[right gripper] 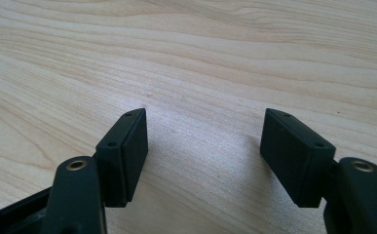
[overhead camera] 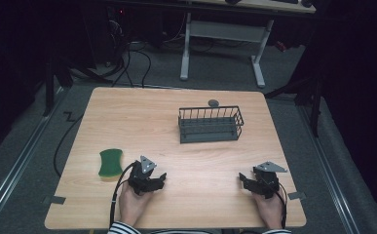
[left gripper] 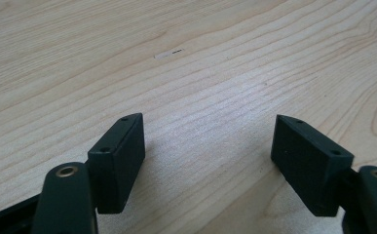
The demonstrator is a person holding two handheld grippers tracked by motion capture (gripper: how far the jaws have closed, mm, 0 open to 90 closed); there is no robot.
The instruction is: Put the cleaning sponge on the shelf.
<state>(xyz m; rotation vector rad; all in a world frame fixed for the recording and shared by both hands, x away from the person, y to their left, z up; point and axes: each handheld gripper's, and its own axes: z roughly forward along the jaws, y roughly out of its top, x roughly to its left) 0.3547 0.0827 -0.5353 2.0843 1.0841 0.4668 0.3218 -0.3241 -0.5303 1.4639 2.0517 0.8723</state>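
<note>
A wire basket (overhead camera: 210, 124) is seen on the tabletop (overhead camera: 142, 112). Both the left tool (overhead camera: 160, 179) and right tool (overhead camera: 243, 179) are held low, jaws apart, a sponge (overhead camera: 110, 163) beside the left.

A light wooden table (overhead camera: 127, 117) with rounded corners fills the middle of the frame, standing on a grey carpeted floor (overhead camera: 25, 161). At the top centre, a second desk (overhead camera: 254, 5) rests on white legs (overhead camera: 185, 48) joined by a pale crossbar. Black cables (overhead camera: 132, 61) trail over the floor in the upper left. A metal rail (overhead camera: 10, 178) runs along the lower left. The edges of the room lie in deep shadow.
</note>
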